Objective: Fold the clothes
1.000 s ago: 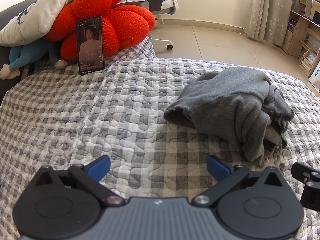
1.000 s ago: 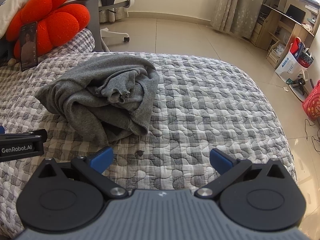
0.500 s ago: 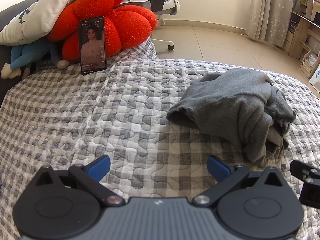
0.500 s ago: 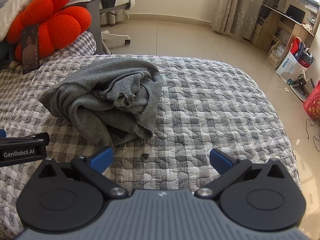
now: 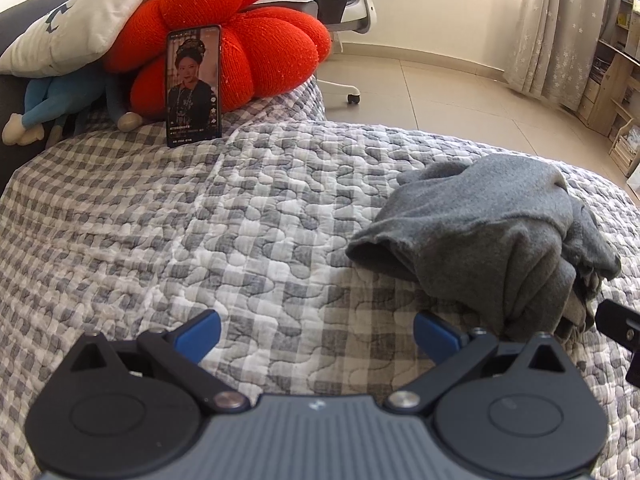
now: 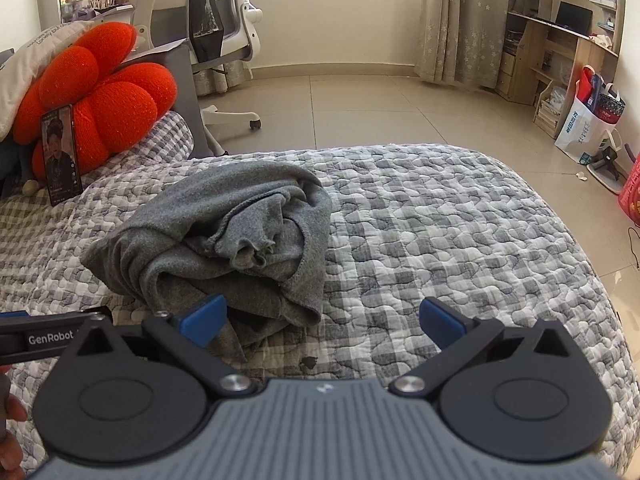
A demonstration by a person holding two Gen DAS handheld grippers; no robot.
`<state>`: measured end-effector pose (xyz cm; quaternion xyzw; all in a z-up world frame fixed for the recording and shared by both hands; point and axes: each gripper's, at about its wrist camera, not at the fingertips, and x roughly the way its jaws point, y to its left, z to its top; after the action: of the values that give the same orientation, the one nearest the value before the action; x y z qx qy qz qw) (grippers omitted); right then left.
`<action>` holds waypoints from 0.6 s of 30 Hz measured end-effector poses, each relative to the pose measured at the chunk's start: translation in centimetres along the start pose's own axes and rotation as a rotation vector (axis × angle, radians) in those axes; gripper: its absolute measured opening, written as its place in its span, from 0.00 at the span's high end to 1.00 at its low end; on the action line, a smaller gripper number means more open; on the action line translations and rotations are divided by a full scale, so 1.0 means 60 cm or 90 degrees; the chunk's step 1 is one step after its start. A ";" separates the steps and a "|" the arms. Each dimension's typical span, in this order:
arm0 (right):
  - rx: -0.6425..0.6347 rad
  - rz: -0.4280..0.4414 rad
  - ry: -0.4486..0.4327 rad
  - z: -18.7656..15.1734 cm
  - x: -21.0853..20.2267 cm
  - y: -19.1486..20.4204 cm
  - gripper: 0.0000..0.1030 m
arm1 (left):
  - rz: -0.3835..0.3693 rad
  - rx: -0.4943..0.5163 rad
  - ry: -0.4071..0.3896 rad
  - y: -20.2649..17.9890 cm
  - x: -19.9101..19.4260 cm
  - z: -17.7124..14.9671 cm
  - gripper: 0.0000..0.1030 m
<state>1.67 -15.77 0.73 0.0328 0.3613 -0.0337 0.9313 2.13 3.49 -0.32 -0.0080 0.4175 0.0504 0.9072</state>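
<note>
A crumpled grey garment (image 5: 500, 240) lies in a heap on the checked quilt (image 5: 240, 220), to the right in the left wrist view. It lies left of centre in the right wrist view (image 6: 224, 240). My left gripper (image 5: 316, 332) is open and empty, low over the quilt, with the heap just beyond its right fingertip. My right gripper (image 6: 324, 318) is open and empty, its left fingertip (image 6: 204, 318) at the heap's near edge.
A phone (image 5: 194, 86) leans upright against a red flower cushion (image 5: 240, 28) at the back left, with a white pillow (image 5: 80, 16) and a blue soft toy (image 5: 60, 100). An office chair (image 6: 208, 32) and tiled floor (image 6: 380, 112) lie beyond the bed. Shelves and bags (image 6: 588, 120) stand at right.
Both grippers have moved forward and lower towards the grey heap, which now looks larger and closer. The right gripper's left fingertip has reached the heap's edge. Both jaws stay open.
</note>
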 end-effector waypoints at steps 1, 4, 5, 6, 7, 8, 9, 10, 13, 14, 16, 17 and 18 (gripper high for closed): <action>-0.001 0.000 -0.007 0.002 0.003 0.001 0.00 | -0.004 0.001 -0.006 0.000 0.000 0.001 0.00; 0.004 0.004 -0.022 0.010 0.011 0.002 0.00 | -0.015 0.000 -0.016 0.000 0.003 0.001 0.00; 0.009 0.008 -0.025 0.012 0.014 0.002 0.00 | -0.019 0.001 -0.017 0.000 0.002 0.002 0.00; 0.014 0.013 -0.027 0.015 0.017 0.002 0.00 | -0.022 0.002 -0.021 -0.001 0.000 0.001 0.00; 0.022 0.021 -0.029 0.018 0.020 0.002 0.00 | -0.025 0.003 -0.026 -0.001 -0.002 0.001 0.00; 0.033 0.034 -0.030 0.021 0.021 0.002 0.00 | -0.027 0.004 -0.031 -0.002 -0.004 0.001 0.00; 0.045 0.047 -0.031 0.024 0.022 0.002 0.00 | -0.030 0.006 -0.039 -0.002 -0.008 0.001 0.00; 0.055 0.059 -0.032 0.027 0.022 0.003 0.00 | -0.031 0.007 -0.045 -0.002 -0.011 0.001 0.00; 0.062 0.079 -0.029 0.031 0.022 0.011 0.00 | -0.032 0.009 -0.042 -0.001 -0.011 0.001 0.00; 0.061 0.082 -0.025 0.031 0.024 0.014 0.00 | -0.033 0.010 -0.038 -0.001 -0.010 0.000 0.00; 0.064 0.093 -0.017 0.031 0.027 0.018 0.03 | -0.034 0.011 -0.032 -0.001 -0.009 0.000 0.00; 0.069 0.099 -0.013 0.031 0.029 0.018 0.05 | -0.033 0.012 -0.032 -0.001 -0.009 0.000 0.00; 0.074 0.103 -0.011 0.031 0.030 0.017 0.06 | -0.032 0.012 -0.032 -0.001 -0.009 -0.001 0.00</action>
<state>4.31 -14.97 0.92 0.1153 0.3472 0.0203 0.9305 1.75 3.40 0.08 -0.0086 0.3947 0.0241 0.9184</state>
